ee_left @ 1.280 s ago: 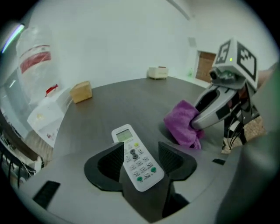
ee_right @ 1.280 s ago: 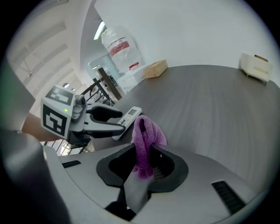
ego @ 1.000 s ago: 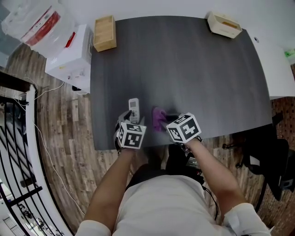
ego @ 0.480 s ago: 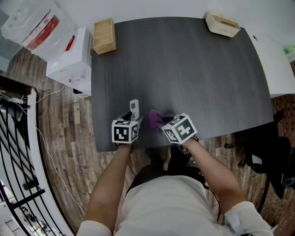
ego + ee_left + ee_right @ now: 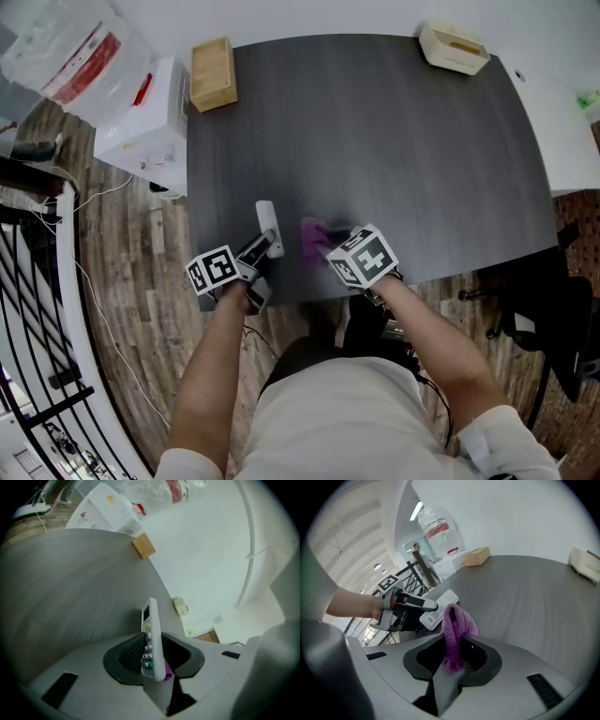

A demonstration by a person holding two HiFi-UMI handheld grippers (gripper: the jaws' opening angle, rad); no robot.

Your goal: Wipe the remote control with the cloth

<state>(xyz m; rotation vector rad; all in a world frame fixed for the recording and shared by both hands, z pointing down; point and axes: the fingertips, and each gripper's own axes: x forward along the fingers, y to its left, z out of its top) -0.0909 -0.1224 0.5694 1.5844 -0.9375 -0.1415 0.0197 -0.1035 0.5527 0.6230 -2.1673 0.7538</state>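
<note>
The white remote control [image 5: 267, 223] is at the near left of the dark table [image 5: 394, 150], turned onto its long edge. My left gripper [image 5: 262, 247] comes at it from the left. Its jaws are closing, with the remote's lower end [image 5: 151, 641] between the ribbed pads, which press on it. Just right of that, my right gripper [image 5: 330, 246] is shut on a purple cloth [image 5: 316, 238]. The cloth [image 5: 455, 629] sticks up from its jaws in a bunch, close beside the remote [image 5: 439, 609]. In the right gripper view the left gripper [image 5: 412, 605] grips the remote.
A wooden box [image 5: 212, 70] stands at the table's far left corner and a beige tray [image 5: 455, 49] at the far right. A white box [image 5: 141, 112] with a water bottle stands on the floor at left. The table's near edge runs just under both grippers.
My left gripper swung out to the left, opened wider, then closed on the remote, which now stands on edge. The right gripper with the cloth barely moved.
</note>
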